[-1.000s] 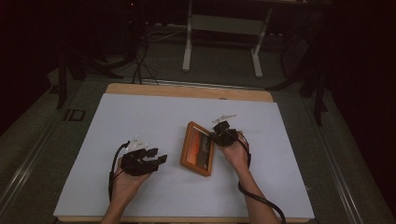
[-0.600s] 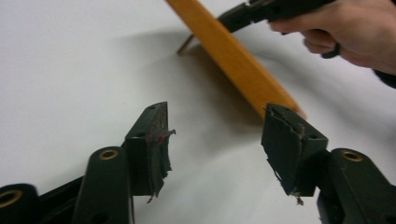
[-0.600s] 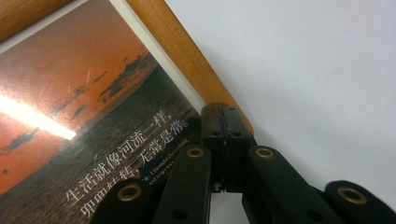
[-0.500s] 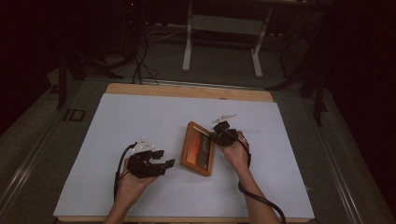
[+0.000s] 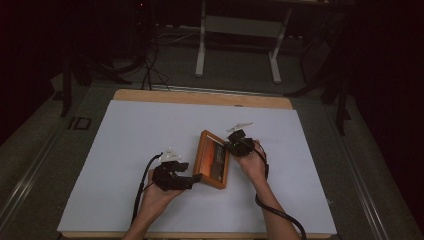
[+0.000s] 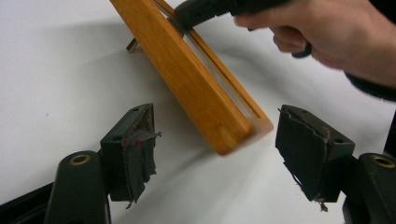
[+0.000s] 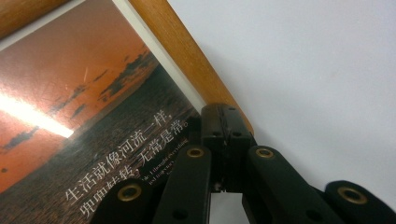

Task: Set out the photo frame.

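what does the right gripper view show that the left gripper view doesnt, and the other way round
Right gripper view alone: the front of the wooden picture frame, with a sunset print bearing white Chinese lettering, and the right gripper, jaws pressed together at the frame's edge.

Left gripper view alone: the left gripper, whose jaws have just been opening and now stand wide with the frame's near corner between them, untouched; torn pads; the person's other hand.

Both: the frame and the white table.
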`<state>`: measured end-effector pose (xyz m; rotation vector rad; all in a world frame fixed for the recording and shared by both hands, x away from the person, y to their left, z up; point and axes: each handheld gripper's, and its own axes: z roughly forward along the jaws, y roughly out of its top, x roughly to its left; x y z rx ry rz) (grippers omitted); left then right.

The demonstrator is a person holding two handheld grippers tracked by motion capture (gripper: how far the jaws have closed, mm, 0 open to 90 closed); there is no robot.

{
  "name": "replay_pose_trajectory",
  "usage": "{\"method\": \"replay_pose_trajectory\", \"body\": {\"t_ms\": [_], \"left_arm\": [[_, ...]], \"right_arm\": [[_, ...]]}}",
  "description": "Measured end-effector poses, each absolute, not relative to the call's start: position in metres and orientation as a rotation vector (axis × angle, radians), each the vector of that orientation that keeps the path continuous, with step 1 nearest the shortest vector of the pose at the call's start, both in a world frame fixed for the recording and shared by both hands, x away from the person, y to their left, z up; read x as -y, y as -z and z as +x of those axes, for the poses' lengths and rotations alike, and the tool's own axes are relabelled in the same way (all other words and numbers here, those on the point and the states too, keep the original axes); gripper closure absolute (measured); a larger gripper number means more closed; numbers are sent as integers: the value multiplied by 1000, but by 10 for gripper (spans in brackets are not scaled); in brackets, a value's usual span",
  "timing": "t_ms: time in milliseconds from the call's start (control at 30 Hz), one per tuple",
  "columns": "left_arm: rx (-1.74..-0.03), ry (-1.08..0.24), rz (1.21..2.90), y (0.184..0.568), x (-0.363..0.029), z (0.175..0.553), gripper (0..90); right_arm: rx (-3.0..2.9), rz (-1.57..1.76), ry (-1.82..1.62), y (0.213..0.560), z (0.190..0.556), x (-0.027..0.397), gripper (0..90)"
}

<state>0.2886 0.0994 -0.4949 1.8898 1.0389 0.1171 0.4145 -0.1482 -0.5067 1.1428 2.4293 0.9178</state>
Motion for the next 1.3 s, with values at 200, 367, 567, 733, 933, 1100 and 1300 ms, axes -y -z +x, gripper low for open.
{"method": "replay_pose_trajectory", "body": {"t_ms": [200, 367, 567, 733, 933, 1100, 1300], "left_arm": [[-1077, -67, 1879, 499, -93, 301, 298], [-1081, -10, 1883, 503, -88, 304, 374], [-1102, 23, 1891, 504, -81, 309, 449], [-1136, 62, 1879, 505, -79, 314, 477], [-1181, 85, 1873, 504, -77, 317, 507], [-1198, 91, 1870, 504, -77, 318, 520], [-1234, 92, 1861, 503, -76, 320, 545]], "right_arm": [[-2430, 1140, -913, 507, 415, 148, 900], [-2431, 1140, -914, 507, 415, 148, 900], [-2430, 1142, -917, 507, 414, 148, 900], [-2430, 1140, -921, 507, 415, 149, 900], [-2432, 1134, -918, 507, 415, 149, 900], [-2437, 1123, -901, 506, 416, 148, 900], [-2443, 1125, -902, 505, 416, 150, 900]]}}
